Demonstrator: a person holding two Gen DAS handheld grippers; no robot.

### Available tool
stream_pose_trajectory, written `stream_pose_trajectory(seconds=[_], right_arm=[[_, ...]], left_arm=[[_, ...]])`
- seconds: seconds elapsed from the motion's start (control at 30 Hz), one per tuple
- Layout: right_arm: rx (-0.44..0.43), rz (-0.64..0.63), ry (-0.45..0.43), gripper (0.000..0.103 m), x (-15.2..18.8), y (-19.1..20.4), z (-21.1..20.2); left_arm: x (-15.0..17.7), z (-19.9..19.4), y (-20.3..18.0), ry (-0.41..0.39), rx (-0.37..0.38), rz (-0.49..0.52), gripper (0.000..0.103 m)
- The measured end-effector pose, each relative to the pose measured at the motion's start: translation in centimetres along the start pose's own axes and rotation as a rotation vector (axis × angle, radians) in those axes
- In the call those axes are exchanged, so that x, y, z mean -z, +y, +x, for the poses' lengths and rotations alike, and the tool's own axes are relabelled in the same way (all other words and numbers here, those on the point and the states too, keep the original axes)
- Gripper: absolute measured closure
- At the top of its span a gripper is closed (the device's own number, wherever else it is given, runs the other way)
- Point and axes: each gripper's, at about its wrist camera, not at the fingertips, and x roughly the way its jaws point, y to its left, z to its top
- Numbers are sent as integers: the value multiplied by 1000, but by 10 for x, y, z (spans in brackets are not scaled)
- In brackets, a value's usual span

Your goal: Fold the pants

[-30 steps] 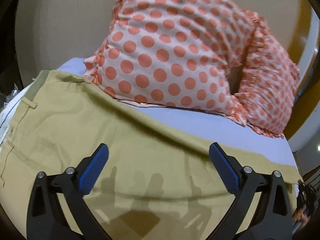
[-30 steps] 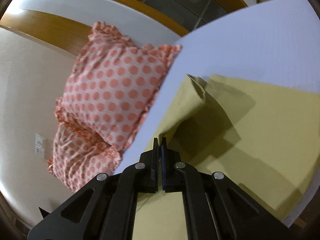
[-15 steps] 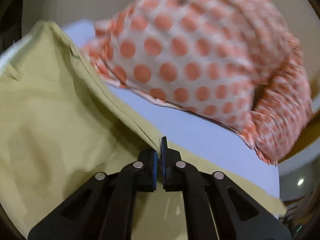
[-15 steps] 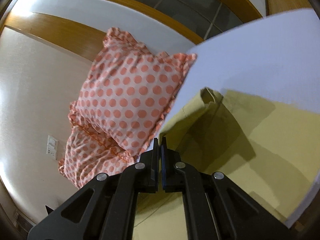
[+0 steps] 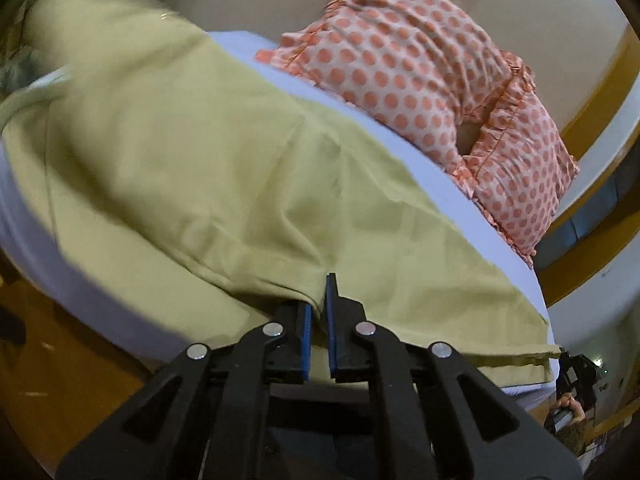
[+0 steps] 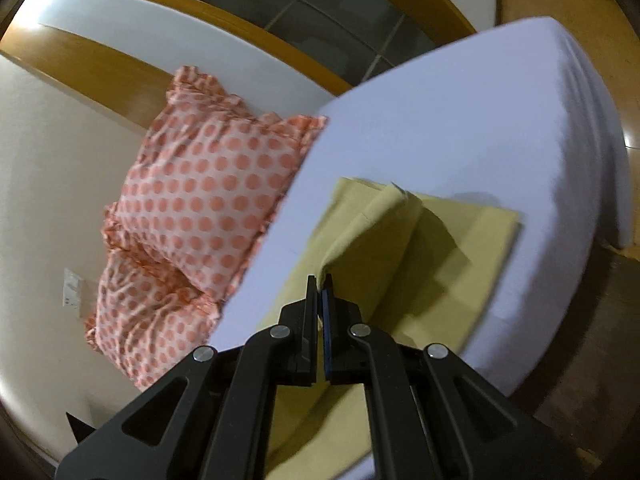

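The left claw [image 5: 319, 292] is clamped on the pants [image 5: 192, 152]: a pinch of the yellow-green cloth sits between its blue pads [image 5: 306, 330], with only a narrow gap left where the fabric fills it. From that pinch the cloth rises in a loose, creased sheet toward the upper left, where it blurs. Below it a flat layer of the same cloth lies on the bed [image 5: 404, 142], running to the hem at the bed's right edge.

The right claw [image 6: 319, 286] is likewise closed on the pants [image 6: 452, 264], its fingers nearly together with a thin fold of cloth caught at the tips. The fabric climbs from the tips as a raised ridge to a peaked corner, lifted off the flat layer under it and casting a shadow there. The flat layer lies on the bed [image 6: 460, 120], its far end squared off near the bed's right edge, its near part running under the claw toward the front edge.

Two dotted pillows [image 5: 424, 64] stand against the wall at the head of the bed; in the right view the pillows [image 6: 208, 204] touch the bed's left edge, apart from the pants.
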Motion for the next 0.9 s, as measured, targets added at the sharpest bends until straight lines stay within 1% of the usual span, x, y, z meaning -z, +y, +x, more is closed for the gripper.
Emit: stream_pose_trajectory(seconds=[0.1, 0.2, 0.43, 0.5, 0.57, 0.6, 0.63, 0.67, 0.7, 0.73, 0.77, 0.8, 0.83, 0.9], right_arm=[[16, 5, 2, 101, 3, -8, -4], [29, 10, -3, 101, 5, -15, -11], [79, 13, -3, 101, 9, -25, -20], [109, -4, -4, 101, 12, -24, -21], [140, -57, -9, 101, 13, -19, -24], [152, -86, -26, 99, 13, -16, -28], [162, -95, -50, 94, 13, -14, -32], [178, -99, -81, 80, 11, -13, -36], [196, -110, -122, 57, 8, -11, -41], [211, -124, -158, 50, 5, -11, -44], [236, -149, -194, 49, 2, -10, -46], [252, -166, -204, 49, -1, -10, -45], [270, -172, -205, 49, -4, -12, -42], [289, -151, -199, 49, -9, -20, -37]], left_arm=[[5, -1, 0, -13, 13, -1, 98], [7, -6, -1, -24, 21, 25, 98], [9, -5, 2, -3, 56, 51, 99], [10, -5, 3, 2, 58, 57, 99], [11, -5, 4, 7, 54, 74, 99], [12, -5, 4, 8, 53, 82, 99], [13, -7, 4, 5, 54, 97, 98], [15, -8, 3, 1, 56, 107, 98], [17, -11, 3, -6, 58, 124, 93], [19, -13, 2, -11, 68, 133, 84], [21, -15, 2, -17, 78, 141, 79], [23, -17, 1, -25, 84, 149, 73], [26, -19, -2, -35, 86, 165, 69], [30, -21, -6, -45, 82, 193, 65]])
